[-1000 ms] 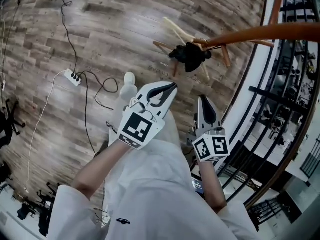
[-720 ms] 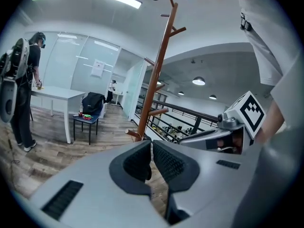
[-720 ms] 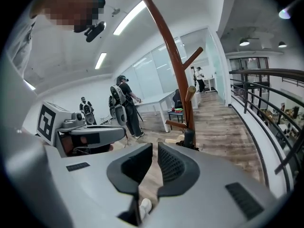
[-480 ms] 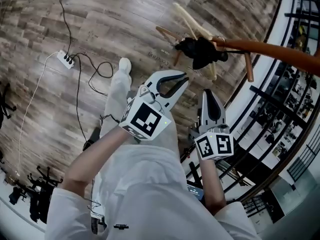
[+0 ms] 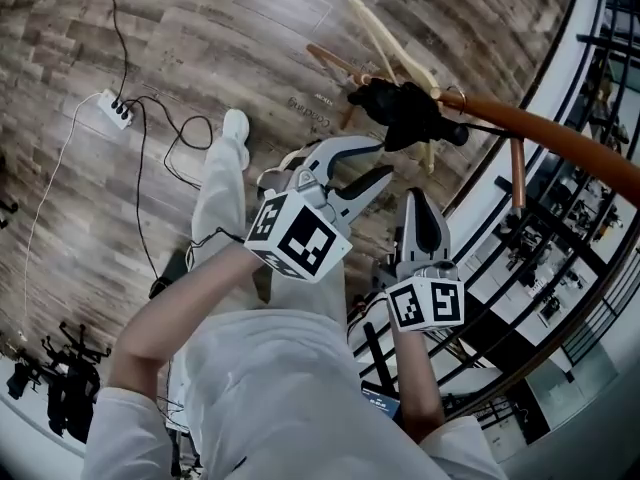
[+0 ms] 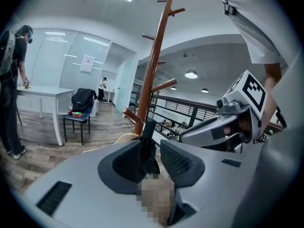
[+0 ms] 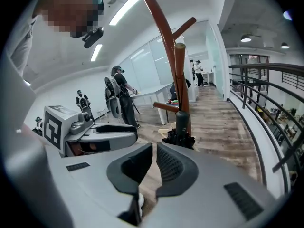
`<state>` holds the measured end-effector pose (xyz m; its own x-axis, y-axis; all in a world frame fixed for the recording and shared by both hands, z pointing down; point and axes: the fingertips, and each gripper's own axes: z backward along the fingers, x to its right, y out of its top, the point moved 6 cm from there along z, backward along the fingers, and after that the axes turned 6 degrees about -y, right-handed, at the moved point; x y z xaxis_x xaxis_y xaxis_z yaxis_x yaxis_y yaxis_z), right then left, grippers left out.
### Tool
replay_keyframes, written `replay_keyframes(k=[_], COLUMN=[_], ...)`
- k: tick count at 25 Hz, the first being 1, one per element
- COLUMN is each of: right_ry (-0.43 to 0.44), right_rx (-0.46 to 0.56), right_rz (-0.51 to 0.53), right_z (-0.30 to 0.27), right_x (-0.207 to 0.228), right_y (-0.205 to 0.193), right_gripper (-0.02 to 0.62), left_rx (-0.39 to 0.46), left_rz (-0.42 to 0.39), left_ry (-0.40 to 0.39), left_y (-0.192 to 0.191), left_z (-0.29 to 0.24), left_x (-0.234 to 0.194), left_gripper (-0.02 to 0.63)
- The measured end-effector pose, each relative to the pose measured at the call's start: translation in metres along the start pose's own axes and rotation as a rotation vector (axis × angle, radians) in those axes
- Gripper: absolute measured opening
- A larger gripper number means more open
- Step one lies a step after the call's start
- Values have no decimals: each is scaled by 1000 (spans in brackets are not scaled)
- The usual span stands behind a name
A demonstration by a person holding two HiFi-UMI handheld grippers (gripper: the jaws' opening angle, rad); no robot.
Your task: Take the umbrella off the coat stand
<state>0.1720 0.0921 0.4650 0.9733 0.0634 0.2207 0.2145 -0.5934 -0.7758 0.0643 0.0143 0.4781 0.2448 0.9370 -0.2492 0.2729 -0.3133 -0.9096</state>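
Note:
A black folded umbrella (image 5: 405, 113) hangs low on the brown wooden coat stand (image 5: 540, 133), close to its pole. My left gripper (image 5: 385, 160) points at it from just short of it. Its jaws are opening and nothing is between them. In the left gripper view the umbrella (image 6: 148, 137) shows through the gap of the left gripper (image 6: 151, 146), in front of the coat stand (image 6: 154, 65). My right gripper (image 5: 418, 196) is shut and empty, a little behind and to the right. In the right gripper view the umbrella (image 7: 182, 129) hangs beyond the right gripper (image 7: 154, 148).
A black metal railing (image 5: 540, 268) curves close by on the right. A white power strip (image 5: 112, 108) with cables lies on the wood floor at left. The stand's pale legs (image 5: 385, 38) splay on the floor. A table and chair (image 6: 80, 106) and people stand farther off.
The left jaws have opened from shut. Both grippers have sunk and come closer to the umbrella, which now sits just beyond the left fingertips.

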Motion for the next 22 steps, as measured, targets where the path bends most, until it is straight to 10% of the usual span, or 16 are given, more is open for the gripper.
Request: replay_keyframes(k=[10, 22], right_ry=[-10, -39], right_rx=[-32, -66], right_rz=[-38, -32], right_z=[-34, -65], right_x=[21, 34], right_y=[-29, -62], right_gripper=[37, 37], left_rx=[-67, -79], left_rz=[-80, -167], left_ry=[-4, -60], left_y=[-44, -83], left_z=[-39, -73], left_x=[-23, -51], left_gripper=[290, 320])
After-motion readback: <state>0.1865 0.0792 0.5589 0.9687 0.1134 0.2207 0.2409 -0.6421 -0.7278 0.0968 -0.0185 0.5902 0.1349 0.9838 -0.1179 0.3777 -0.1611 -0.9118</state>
